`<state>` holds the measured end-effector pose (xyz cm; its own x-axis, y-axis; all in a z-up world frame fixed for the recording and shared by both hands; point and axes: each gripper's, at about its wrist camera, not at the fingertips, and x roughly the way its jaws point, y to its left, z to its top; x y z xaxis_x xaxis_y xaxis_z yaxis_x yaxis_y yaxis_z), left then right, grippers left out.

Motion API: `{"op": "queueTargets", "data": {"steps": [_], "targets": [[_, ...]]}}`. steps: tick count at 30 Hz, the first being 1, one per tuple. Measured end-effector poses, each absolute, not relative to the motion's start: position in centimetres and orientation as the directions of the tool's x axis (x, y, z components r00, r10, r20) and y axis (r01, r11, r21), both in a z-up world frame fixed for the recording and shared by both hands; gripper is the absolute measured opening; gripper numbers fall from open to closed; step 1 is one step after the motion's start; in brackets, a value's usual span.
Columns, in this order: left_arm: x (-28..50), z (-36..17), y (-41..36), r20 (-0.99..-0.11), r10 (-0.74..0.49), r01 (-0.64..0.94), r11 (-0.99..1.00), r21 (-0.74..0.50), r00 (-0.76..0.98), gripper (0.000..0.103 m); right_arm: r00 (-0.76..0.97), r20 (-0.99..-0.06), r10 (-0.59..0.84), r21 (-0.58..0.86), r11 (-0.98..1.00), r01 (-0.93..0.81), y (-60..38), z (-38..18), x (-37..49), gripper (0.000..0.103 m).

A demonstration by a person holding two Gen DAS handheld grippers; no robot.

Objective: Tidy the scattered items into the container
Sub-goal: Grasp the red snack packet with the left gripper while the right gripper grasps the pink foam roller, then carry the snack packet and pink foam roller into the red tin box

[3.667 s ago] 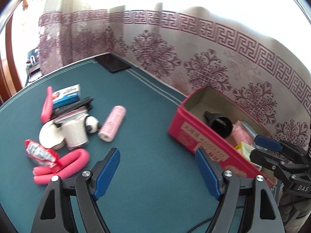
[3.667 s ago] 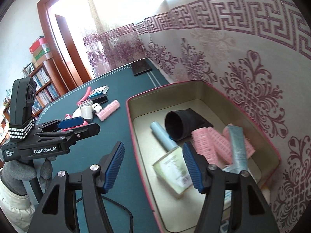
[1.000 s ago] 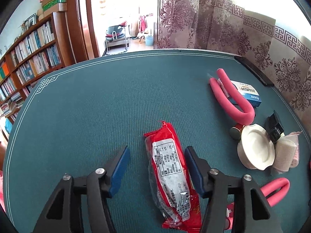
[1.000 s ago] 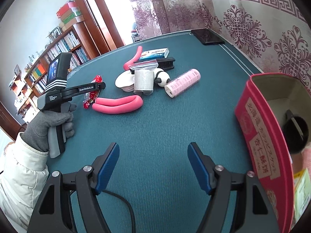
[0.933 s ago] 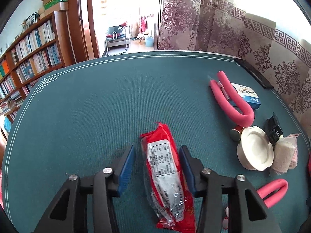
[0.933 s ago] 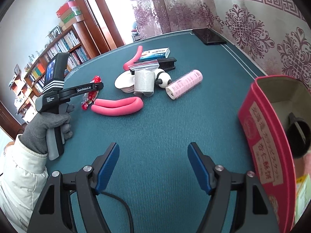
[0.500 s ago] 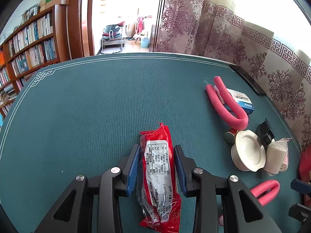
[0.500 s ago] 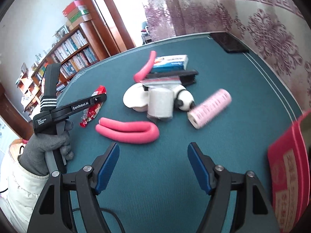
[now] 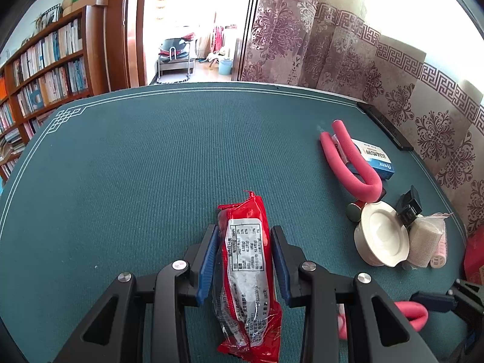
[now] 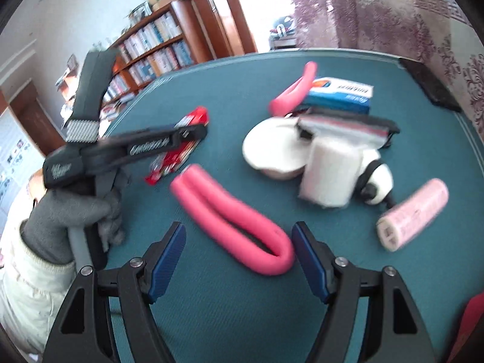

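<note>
Left wrist view: the red snack packet [image 9: 246, 269] is seen lying between the blue pads of the left gripper [image 9: 245, 261], its long axis running straight ahead along the fingers. The jaws are drawn narrow against the packet's sides on the green tabletop [image 9: 136, 166]. Just ahead of the right gripper [image 10: 239, 260], held wide and empty, a folded pink foam roller [image 10: 233, 220] is seen.

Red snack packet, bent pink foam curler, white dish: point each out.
Red snack packet [image 9: 246, 260], left wrist view, on its white label.
Bent pink foam curler [image 10: 239, 227], right wrist view, mid-length of its doubled tube.
White dish [image 9: 381, 237], left wrist view, centre of its bowl.
</note>
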<state>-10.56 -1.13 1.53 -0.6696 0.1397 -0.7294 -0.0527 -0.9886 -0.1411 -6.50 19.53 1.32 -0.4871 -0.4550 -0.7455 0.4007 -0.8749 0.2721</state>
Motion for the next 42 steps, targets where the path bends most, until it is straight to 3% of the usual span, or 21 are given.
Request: {"op": "queueTargets", "data": {"steps": [5,12,17,21,23,30,42], "targets": [[-10.6,1.5,-1.0,-0.730,0.136,-0.052,-0.989,-0.137,-0.670,0.037,-0.448,-0.770,-0.455,0.221,-0.848,0.481,17.5,1.1,-3.8,0.076],[-10.6,1.6,-1.0,-0.731,0.133,-0.052,-0.990,-0.132,-0.670,0.037,-0.546,-0.768,-0.334,0.160,-0.926,0.341,17.9,1.5,-6.5,0.074],[-10.6,1.6,-1.0,-0.731,0.133,-0.053,-0.990,-0.132,-0.670,0.037,-0.553,-0.778,-0.298,0.119,-0.934,0.336,16.3,0.9,-7.9,0.072],[-10.6,1.6,-1.0,-0.730,0.134,-0.055,-0.990,-0.132,-0.670,0.037,-0.604,-0.773,-0.193,-0.034,-0.939,0.343,14.5,0.7,-7.3,0.057],[-10.6,1.6,-1.0,-0.730,0.134,-0.055,-0.990,-0.131,-0.670,0.037,-0.603,-0.771,-0.205,-0.029,-0.934,0.355,14.5,0.8,-7.2,0.036],[-10.0,1.7,-0.2,-0.734,0.146,-0.077,-0.989,-0.127,-0.663,0.035,-0.571,-0.767,-0.292,0.131,-0.943,0.306,17.3,1.4,-5.8,0.034],[-7.0,3.2,1.0,-0.728,0.169,-0.115,-0.986,-0.124,-0.665,0.033,-0.679,-0.664,-0.313,0.225,-0.950,0.218,22.2,5.9,0.0,0.034]]}}
